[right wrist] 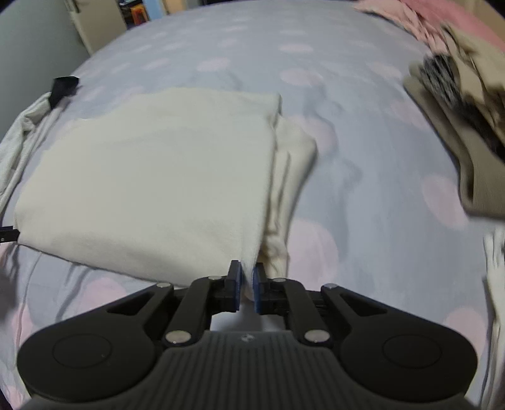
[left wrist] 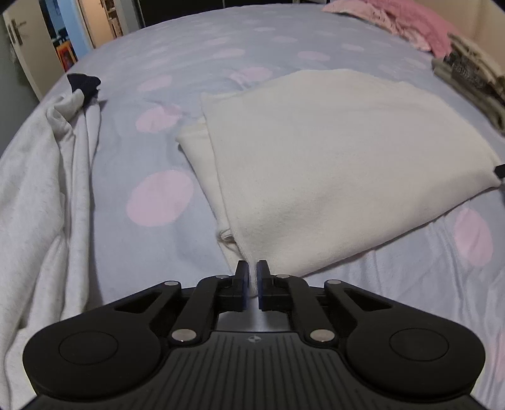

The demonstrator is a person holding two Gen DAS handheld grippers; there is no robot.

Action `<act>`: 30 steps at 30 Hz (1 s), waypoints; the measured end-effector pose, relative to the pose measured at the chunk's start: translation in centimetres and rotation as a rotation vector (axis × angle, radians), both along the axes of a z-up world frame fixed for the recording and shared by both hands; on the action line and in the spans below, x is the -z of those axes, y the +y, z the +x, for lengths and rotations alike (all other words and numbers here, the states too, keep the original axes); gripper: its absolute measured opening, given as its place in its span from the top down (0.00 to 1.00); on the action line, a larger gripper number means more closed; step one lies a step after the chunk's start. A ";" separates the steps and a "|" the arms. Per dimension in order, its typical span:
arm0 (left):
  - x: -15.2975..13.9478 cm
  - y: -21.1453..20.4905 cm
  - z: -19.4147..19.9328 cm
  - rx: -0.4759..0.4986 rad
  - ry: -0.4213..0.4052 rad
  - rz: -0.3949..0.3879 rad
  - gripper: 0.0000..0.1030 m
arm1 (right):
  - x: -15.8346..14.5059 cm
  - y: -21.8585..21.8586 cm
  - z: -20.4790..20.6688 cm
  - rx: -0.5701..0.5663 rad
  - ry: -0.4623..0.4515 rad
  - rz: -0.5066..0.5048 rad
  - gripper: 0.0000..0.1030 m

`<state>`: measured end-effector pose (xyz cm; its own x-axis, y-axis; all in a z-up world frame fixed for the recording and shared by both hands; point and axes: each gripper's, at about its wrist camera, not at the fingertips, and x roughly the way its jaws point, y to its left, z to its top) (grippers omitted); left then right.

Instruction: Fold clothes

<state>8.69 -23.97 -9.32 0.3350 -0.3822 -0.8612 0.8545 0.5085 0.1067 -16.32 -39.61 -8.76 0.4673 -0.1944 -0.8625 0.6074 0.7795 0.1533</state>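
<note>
Across the bed, a pale lilac sheet with soft pink dots lay mostly smooth, wrinkled only in shallow ripples near the middle. On it sat the cream garment, a thick, fleecy piece already doubled into a rough rectangle, its upper layer lying over a narrower strip of lower layers that showed along one side. A grey marl garment trailed in long loose folds at the bed's left edge, well apart from the cream one, and at the far right corner a stack of folded clothes rested beside a rumpled pink pile.

Each near corner of the cream garment was pinched in a gripper. The left gripper was clenched on the left corner, fabric visible between its blue pads; the right gripper was likewise clamped on the right corner.

The risk from here, I judged, lay in the grip depth. If either jaw held only the top layer, lifting would peel it away from the layers beneath and open the fold instead of carrying it over. Uneven travel between the two hands would skew the edge, and the plush, heavy cloth could sag in the middle and drag on the sheet, bunching both. A corner so thinly caught might also slip free.
</note>
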 end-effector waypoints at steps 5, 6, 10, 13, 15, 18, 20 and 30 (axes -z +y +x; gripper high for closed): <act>0.0 0.4 0.5 -0.023 0.010 0.020 0.97 | 0.4 -0.2 -0.3 0.035 0.006 0.026 0.92; -0.1 0.5 0.6 -0.027 0.013 0.022 0.97 | 0.3 -0.1 -0.2 0.032 0.012 0.021 0.91; -0.7 1.4 0.9 -0.057 -0.001 0.046 0.96 | -0.5 -0.1 -1.0 0.046 0.031 0.012 0.83; -1.2 2.4 1.3 -0.115 -0.052 0.060 0.92 | -0.7 -1.0 -2.6 0.111 0.055 0.009 0.75; -1.7 3.0 2.0 -0.157 0.005 -0.002 0.76 | -1.0 -2.1 -3.8 0.172 0.012 0.059 0.59; -2.5 3.5 2.8 -0.227 0.107 -0.124 0.47 | -1.8 -3.3 -5.0 0.258 -0.088 0.146 0.43; -2.4 3.3 3.3 -0.262 0.173 -0.169 0.47 | -1.9 -3.6 -5.0 0.275 -0.128 0.194 0.40; 1.0 2.8 5.9 -0.413 0.397 -0.236 0.46 | 0.2 -4.0 -3.0 0.282 -0.139 0.296 0.34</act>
<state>14.55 -21.19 -10.33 0.1674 -0.4849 -0.8584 0.5339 0.7765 -0.3346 -19.28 -43.62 -9.00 0.5474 -0.0846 -0.8326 0.7477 0.4963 0.4411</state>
